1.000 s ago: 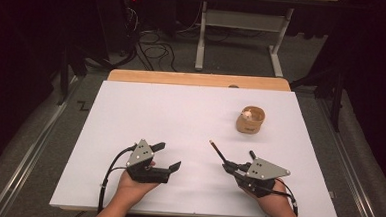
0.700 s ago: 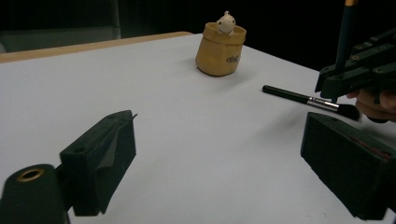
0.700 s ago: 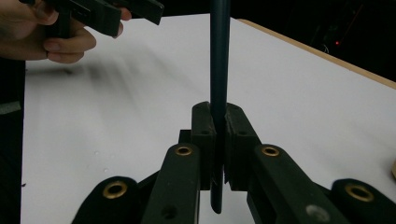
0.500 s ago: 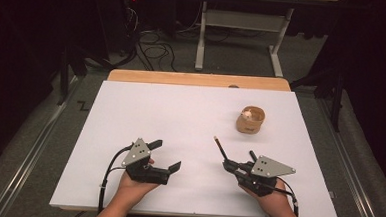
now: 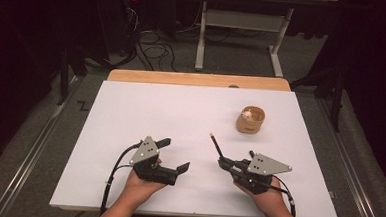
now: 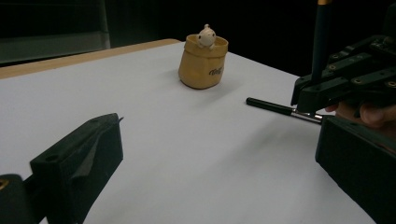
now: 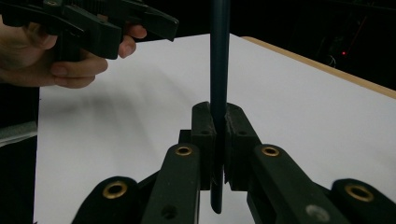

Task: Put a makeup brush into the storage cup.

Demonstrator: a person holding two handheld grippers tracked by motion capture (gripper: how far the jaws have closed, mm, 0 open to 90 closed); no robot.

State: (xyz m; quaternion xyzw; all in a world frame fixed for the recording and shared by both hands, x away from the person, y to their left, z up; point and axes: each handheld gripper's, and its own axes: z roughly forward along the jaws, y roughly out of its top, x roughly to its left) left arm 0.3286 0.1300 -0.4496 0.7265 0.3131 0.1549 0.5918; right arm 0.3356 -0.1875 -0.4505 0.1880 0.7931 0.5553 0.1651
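Observation:
My left gripper [image 5: 172,155] lies low over the white table near its front edge, a hand around it. Its jaws have just been opening and now stand wide apart in the left gripper view [image 6: 219,182], with nothing between them. My right gripper [image 5: 224,163] is shut on a dark pen [image 5: 217,146] with a gold tip that slants away over the table. In the right gripper view the pen's shaft [image 7: 219,70] rises straight between the closed pads [image 7: 219,135]. A tan cup [image 5: 251,120] with a small pale figure [image 6: 206,36] inside stands at the right rear.
A second black pen [image 6: 275,107] lies on the white table [image 5: 171,107] beside the right gripper, pointing toward the cup [image 6: 202,65]. A wooden strip [image 5: 197,79] edges the table's far side. Beyond it are dark floor, cables and a desk frame [image 5: 240,21].
The left gripper's jaws have spread a little wider. The pen in the right gripper has swung so that its tip points slightly farther away. Both hands stay in place.

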